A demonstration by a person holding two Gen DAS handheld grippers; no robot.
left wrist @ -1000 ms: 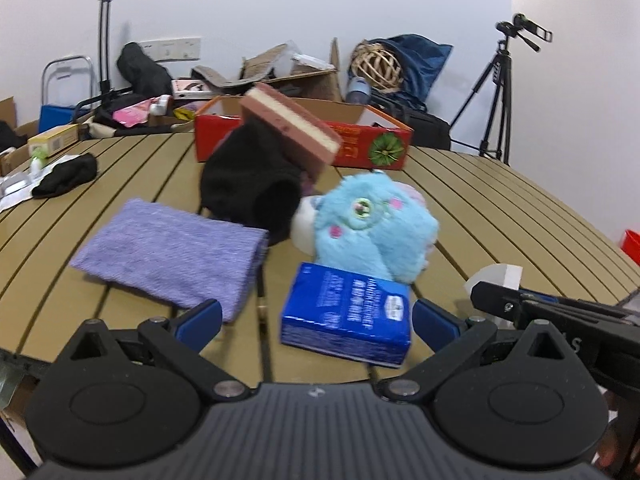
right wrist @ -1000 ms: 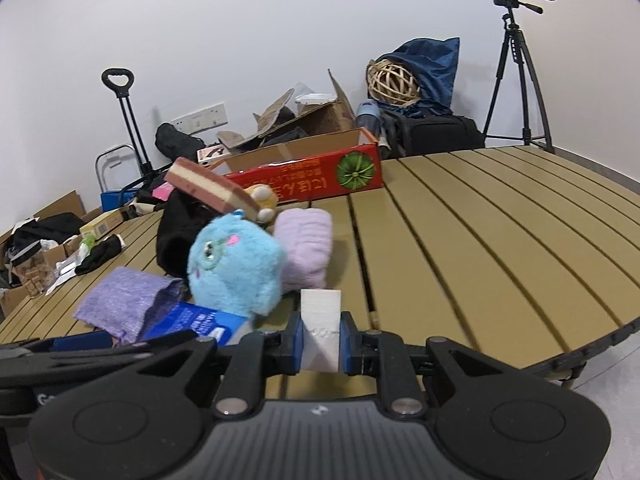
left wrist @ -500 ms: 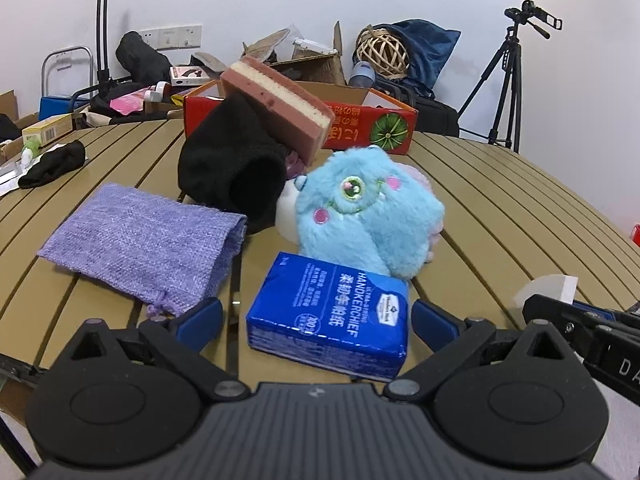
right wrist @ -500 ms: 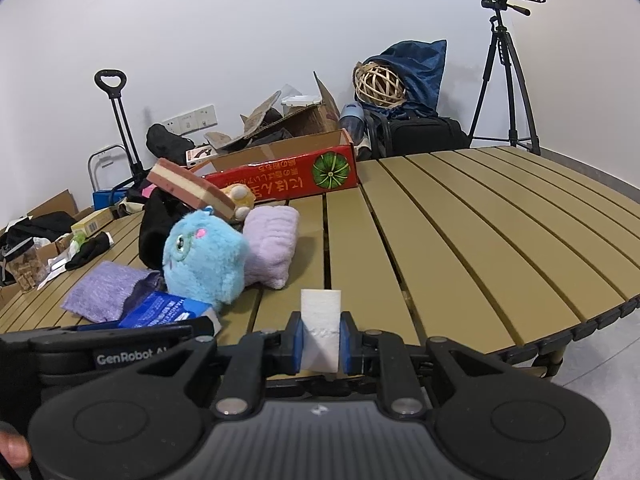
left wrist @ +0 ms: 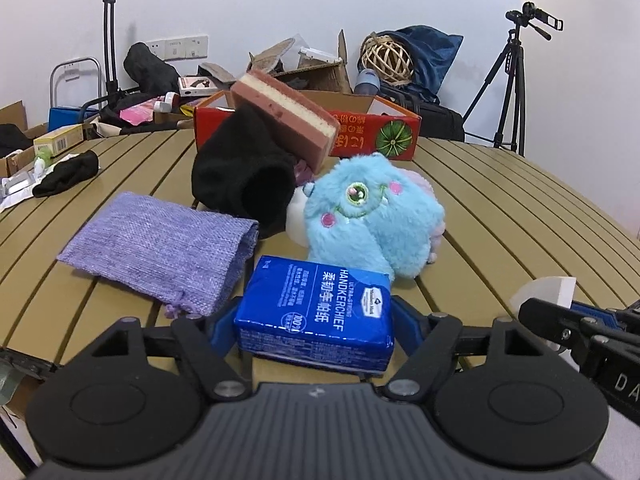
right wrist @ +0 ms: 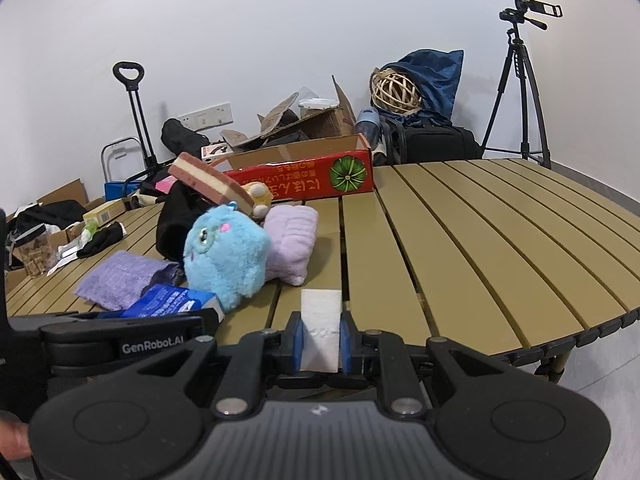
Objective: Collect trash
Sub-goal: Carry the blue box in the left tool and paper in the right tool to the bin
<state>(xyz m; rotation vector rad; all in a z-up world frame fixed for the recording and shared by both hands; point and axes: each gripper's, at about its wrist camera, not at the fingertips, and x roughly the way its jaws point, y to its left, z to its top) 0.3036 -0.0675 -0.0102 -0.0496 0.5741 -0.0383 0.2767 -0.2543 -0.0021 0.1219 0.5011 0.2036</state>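
Note:
A blue handkerchief tissue pack [left wrist: 316, 308] lies near the front edge of the slatted table [left wrist: 500, 208]. My left gripper [left wrist: 315, 322] straddles it and its jaws are closing, with the blue pads [left wrist: 224, 322] meeting the pack's two sides. The pack's corner [right wrist: 172, 300] also shows in the right wrist view behind the left gripper's arm. My right gripper [right wrist: 320, 340] is shut on a small white piece of trash [right wrist: 320, 320], held over the table's front edge. That white piece [left wrist: 548, 288] also appears at the right of the left wrist view.
Just behind the pack sit a blue plush toy [left wrist: 372, 216], a purple cloth pouch [left wrist: 160, 244], a black sock [left wrist: 244, 176] and a pink sponge block [left wrist: 284, 116]. A red cardboard box [right wrist: 316, 172] stands at the back. A tripod [right wrist: 520, 88] stands on the floor.
The left gripper's jaws have narrowed from wide open onto the sides of the blue pack, which now sits deeper between them. The right gripper keeps its hold on the white piece.

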